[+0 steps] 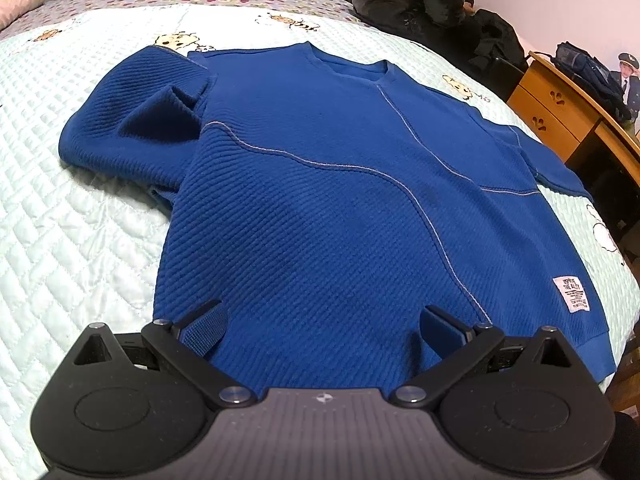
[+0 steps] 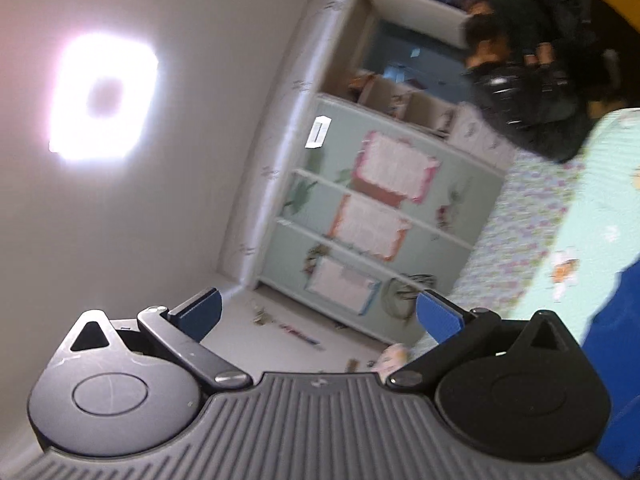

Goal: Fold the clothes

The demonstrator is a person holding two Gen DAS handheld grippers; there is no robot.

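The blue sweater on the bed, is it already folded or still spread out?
Mostly spread. The sweater lies flat on the bed, hem to collar visible; only its left-side sleeve is bunched.

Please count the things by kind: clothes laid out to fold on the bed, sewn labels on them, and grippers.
Blue sweaters: 1
White sewn labels: 1
Grippers, jaws open: 2, the left gripper and the right gripper
Total: 4

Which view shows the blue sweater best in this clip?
The left wrist view: the blue sweater lies spread on the bed, neckline, seams and white label all visible. The right wrist view is tilted toward the ceiling and catches only a blurred blue patch at its right edge.
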